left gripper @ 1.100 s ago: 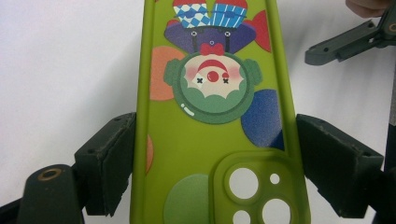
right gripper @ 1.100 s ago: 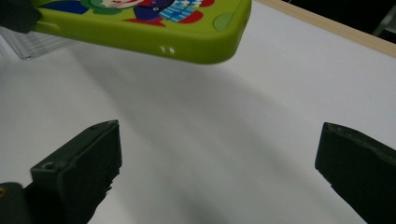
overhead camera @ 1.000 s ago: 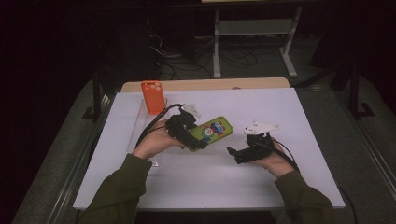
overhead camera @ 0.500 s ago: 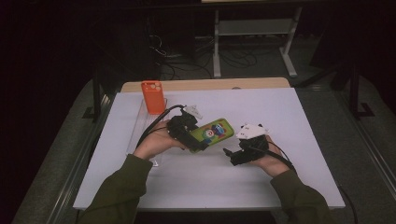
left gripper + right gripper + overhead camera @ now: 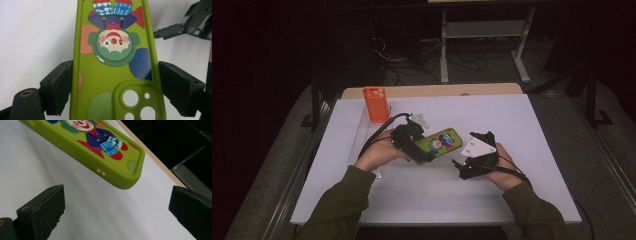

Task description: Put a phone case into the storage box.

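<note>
**Green case pinched by left gripper**

The green phone case was clamped across its width by the left gripper, held above the white table. The right gripper was spread wide, just short of the case's free end. An orange case was stood behind the green phone case.

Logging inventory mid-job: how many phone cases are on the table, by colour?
Green phone case, clamped in the left gripper: 1
Orange phone case, standing at the table's back left: 1
Total: 2
</note>
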{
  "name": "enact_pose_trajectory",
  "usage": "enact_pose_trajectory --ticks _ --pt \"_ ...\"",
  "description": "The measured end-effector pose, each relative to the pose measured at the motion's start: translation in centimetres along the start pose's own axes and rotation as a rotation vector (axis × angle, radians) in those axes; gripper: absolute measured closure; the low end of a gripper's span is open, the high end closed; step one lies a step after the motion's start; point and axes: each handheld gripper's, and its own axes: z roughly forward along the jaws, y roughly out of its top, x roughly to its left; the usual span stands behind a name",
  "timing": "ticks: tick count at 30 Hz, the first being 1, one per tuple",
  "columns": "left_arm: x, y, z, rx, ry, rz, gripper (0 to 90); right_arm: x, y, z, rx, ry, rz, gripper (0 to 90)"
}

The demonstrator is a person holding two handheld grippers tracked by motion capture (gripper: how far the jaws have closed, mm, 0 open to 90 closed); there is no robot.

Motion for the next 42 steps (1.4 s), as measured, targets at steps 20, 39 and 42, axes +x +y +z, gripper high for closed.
enact_pose_trajectory --ticks 20,39,42 --pt "-0.2 0.0 0.1 0.008 -0.005 -0.004 16.2 2.0 0.1 -0.1 -0.012 -0.168 -0.312 0.0" --pt "-0.3 0.0 0.3 0.017 -0.004 0.000 16.1 4.4 0.0 0.7 -0.008 -0.302 -0.632 0.1" --pt "-0.3 0.0 0.3 0.018 -0.005 0.002 16.1 4.9 0.0 1.0 -0.008 -0.330 -0.706 2.1"
